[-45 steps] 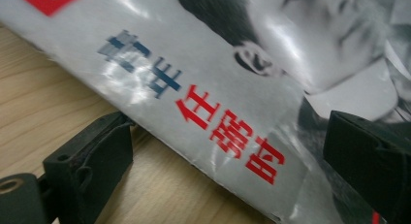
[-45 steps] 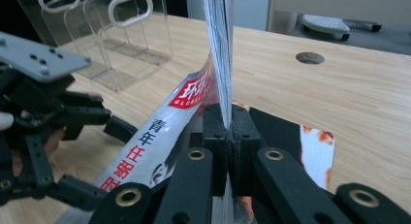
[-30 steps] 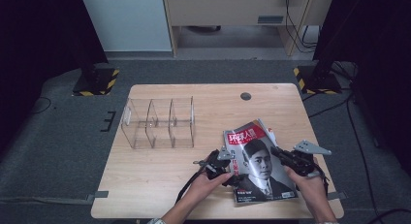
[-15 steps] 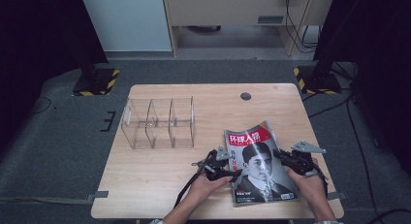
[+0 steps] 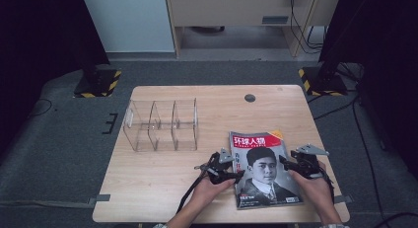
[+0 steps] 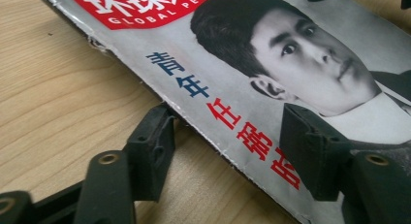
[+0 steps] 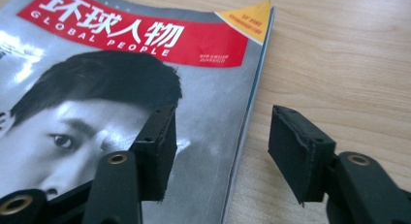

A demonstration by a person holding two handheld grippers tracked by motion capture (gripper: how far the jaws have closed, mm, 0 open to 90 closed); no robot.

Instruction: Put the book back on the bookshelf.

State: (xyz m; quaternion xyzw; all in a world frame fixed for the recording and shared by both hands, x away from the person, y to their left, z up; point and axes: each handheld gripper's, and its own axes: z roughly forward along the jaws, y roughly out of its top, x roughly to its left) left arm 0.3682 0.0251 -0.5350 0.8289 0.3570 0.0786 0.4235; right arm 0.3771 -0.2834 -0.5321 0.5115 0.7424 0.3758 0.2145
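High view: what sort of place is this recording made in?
Probably a lab or studio set up for recording: a lone light wooden table on grey carpet, black stands on yellow-and-black striped bases at both sides, and loose cables trailing to the wall.

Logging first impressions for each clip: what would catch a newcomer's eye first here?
The magazine, with its red title banner and black-and-white portrait, lies flat near the front right of the wooden table. The left gripper and right gripper, both open, straddle its opposite side edges. A clear divided organizer stands back left.

Black grippers [image 5: 227, 170] — brass screws, grey three-cornered plates, trailing cable — bare forearms.
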